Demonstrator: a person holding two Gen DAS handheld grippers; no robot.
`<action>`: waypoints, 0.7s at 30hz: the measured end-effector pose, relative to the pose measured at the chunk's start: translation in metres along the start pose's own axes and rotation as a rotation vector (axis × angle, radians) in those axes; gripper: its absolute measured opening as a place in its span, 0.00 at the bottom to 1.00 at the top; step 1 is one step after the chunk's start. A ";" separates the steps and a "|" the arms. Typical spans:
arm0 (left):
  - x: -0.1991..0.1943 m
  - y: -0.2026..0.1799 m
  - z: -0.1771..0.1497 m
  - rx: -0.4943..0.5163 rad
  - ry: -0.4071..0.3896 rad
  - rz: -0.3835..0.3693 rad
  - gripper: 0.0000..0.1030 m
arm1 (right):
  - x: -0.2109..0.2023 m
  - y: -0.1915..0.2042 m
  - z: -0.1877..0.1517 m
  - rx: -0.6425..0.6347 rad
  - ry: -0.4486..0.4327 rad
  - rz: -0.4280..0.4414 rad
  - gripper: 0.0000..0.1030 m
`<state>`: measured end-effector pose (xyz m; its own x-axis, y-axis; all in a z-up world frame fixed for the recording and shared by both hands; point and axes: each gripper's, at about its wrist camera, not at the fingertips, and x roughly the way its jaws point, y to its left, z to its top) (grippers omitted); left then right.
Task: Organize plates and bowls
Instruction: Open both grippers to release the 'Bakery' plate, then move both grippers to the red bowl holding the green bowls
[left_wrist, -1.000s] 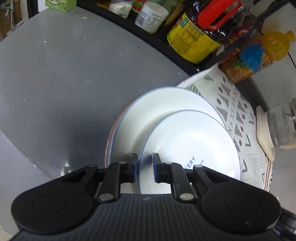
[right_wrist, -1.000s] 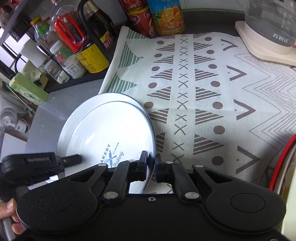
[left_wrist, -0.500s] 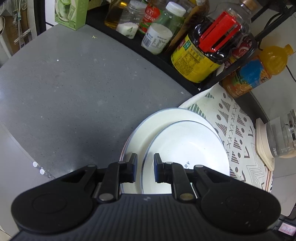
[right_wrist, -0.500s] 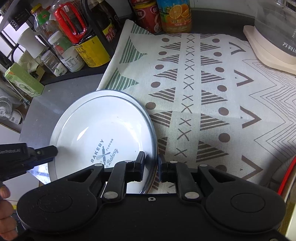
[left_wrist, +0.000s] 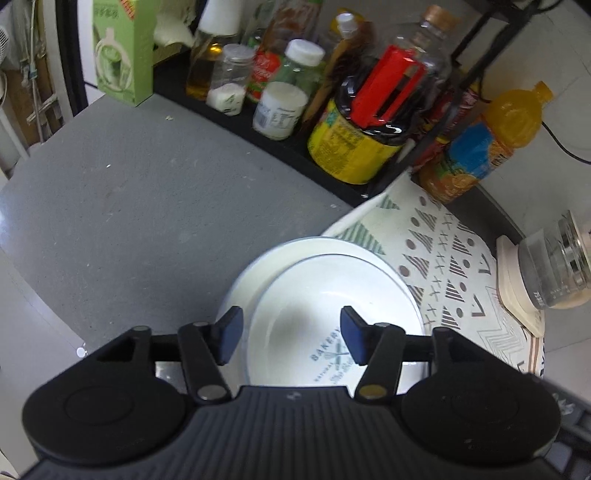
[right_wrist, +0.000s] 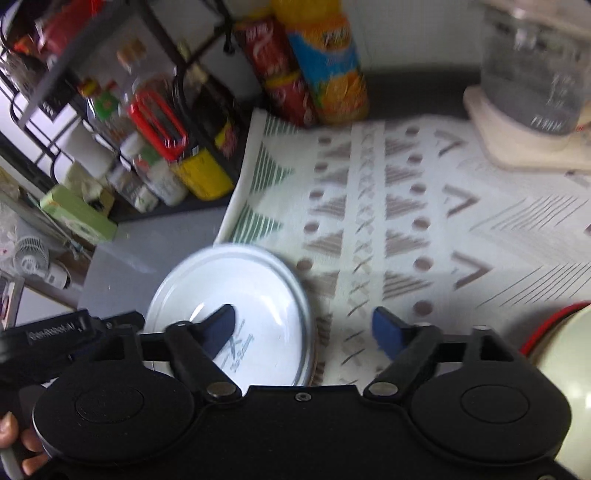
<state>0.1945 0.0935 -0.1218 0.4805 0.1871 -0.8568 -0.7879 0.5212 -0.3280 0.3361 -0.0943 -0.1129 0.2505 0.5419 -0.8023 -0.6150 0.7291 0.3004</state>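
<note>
Release step: left gripper (left_wrist: 291, 338) and right gripper (right_wrist: 303, 328) fingers opening, nothing clamped; printed plate (left_wrist: 332, 325) stacked on larger plate (left_wrist: 251, 273) at desk (left_wrist: 129, 206) 6 o'clock; next, probably locate remaining dishes.

Plate stack (left_wrist: 258, 280) partly hidden; patterned cloth (right_wrist: 388, 221) blurred.

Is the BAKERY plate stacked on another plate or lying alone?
Stacked: the BAKERY plate lies flat on a larger plate, whose rim shows behind it.
</note>
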 end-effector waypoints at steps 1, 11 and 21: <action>-0.002 -0.004 0.000 0.008 0.003 -0.002 0.59 | -0.007 -0.003 0.003 -0.003 -0.013 -0.002 0.87; -0.012 -0.061 -0.007 0.136 0.027 -0.048 0.69 | -0.050 -0.039 0.008 0.060 -0.110 -0.036 0.95; -0.009 -0.123 -0.021 0.247 0.085 -0.133 0.70 | -0.085 -0.093 -0.009 0.155 -0.162 -0.127 0.97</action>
<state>0.2794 0.0105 -0.0819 0.5313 0.0383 -0.8463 -0.5974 0.7252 -0.3422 0.3655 -0.2121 -0.0775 0.4425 0.4931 -0.7490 -0.4522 0.8440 0.2885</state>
